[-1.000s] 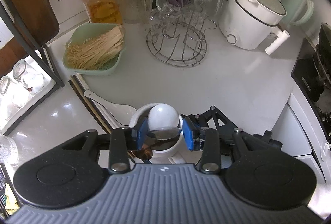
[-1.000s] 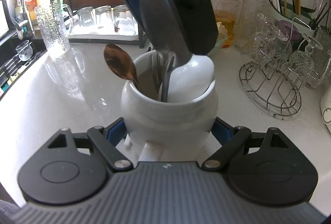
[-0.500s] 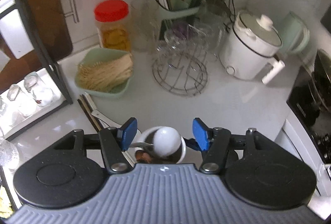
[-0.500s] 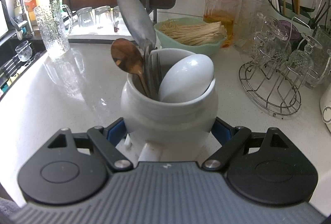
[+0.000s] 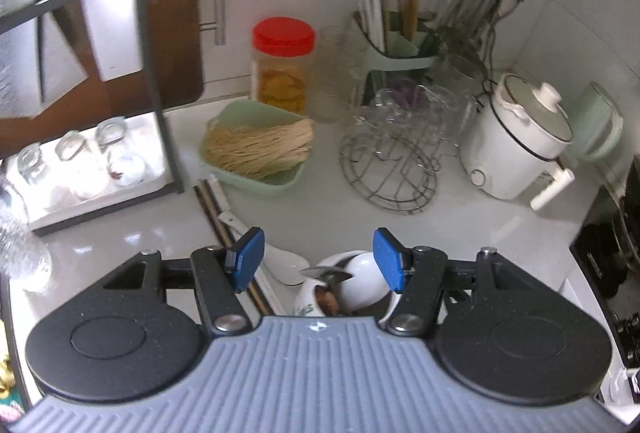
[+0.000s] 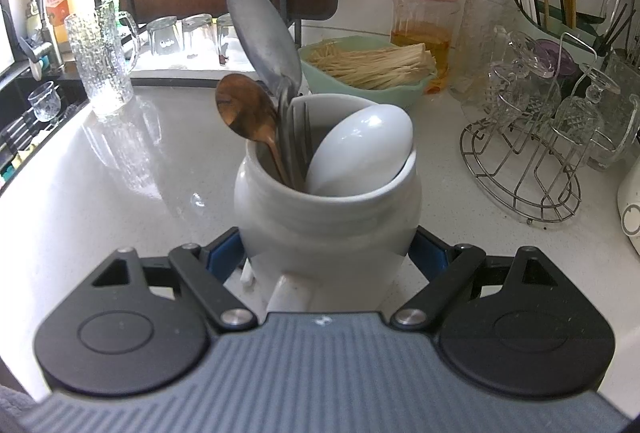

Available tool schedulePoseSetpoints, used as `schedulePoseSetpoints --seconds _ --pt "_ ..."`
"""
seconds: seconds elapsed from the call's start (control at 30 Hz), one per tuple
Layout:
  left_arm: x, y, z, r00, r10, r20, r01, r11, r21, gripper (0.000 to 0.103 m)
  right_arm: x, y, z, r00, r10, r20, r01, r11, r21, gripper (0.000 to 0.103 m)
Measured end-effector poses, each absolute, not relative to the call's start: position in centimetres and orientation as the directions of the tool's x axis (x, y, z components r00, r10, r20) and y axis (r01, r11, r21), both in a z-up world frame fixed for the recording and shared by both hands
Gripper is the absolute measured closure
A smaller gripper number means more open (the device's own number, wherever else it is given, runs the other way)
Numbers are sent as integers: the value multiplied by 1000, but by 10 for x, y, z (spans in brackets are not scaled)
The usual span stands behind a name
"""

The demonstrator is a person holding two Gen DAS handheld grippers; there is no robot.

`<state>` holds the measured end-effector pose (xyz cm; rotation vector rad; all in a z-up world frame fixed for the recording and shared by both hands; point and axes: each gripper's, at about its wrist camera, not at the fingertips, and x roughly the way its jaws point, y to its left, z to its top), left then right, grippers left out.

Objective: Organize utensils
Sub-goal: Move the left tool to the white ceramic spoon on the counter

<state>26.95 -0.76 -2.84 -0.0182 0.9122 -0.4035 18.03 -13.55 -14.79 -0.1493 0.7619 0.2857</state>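
White ceramic, the utensil crock sits clamped between the right gripper's blue pads, its base hidden behind the gripper body. Inside stand a steel spoon, a copper spoon, a fork and a white ladle-spoon; their handles are out of sight. The left gripper hangs above with jaws spread wide, holding nothing. Green lettering on the crock is too blurred to read. On the counter lie chopsticks and a white spoon, beside a green dish of noodles. A red-lidded jar and wire glass rack stand behind.
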Motion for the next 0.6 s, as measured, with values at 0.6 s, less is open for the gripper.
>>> schedulePoseSetpoints --seconds 0.6 --pt "258 48 -78 569 -268 -777 108 962 -252 37 175 -138 -150 707 208 -676 -306 952 -27 13"
